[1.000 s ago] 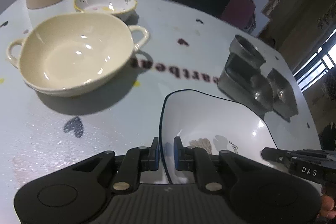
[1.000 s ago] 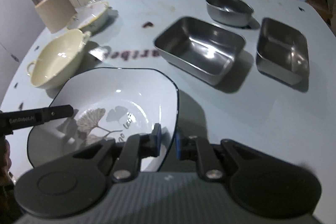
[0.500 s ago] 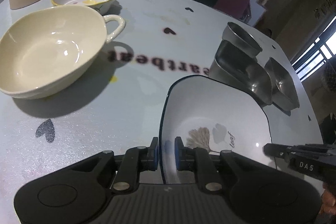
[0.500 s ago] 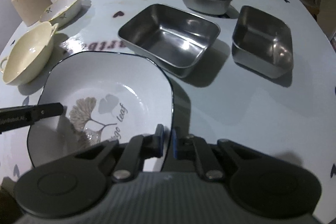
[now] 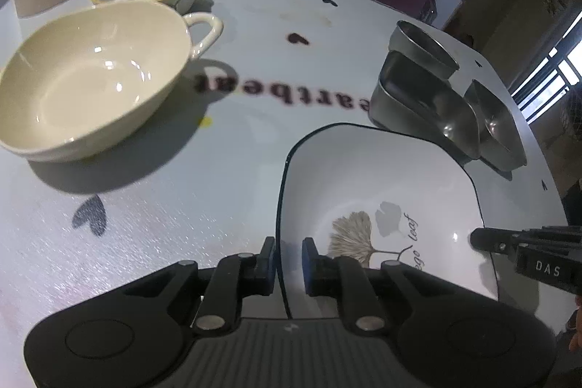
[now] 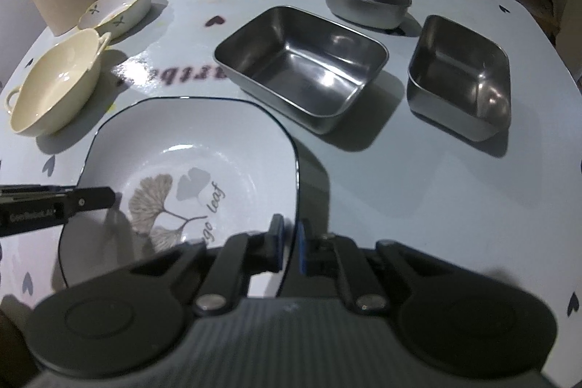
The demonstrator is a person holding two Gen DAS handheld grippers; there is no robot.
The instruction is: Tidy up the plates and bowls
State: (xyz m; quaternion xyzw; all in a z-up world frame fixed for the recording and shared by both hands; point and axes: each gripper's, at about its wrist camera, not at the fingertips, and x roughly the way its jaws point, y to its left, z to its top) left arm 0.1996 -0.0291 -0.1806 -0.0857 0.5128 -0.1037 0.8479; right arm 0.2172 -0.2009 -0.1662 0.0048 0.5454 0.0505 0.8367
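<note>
Right wrist view shows the square plate [image 6: 203, 148] with a leaf drawing, held over the table [image 6: 382, 177]: right gripper [image 6: 289, 244] and left gripper [image 5: 289, 260] each pinch a rim edge. Nothing looks sorted yet: cream bowl [image 6: 54, 86], flowered dish [image 6: 120, 8] and three steel containers [image 6: 302, 60] stand apart.
</note>
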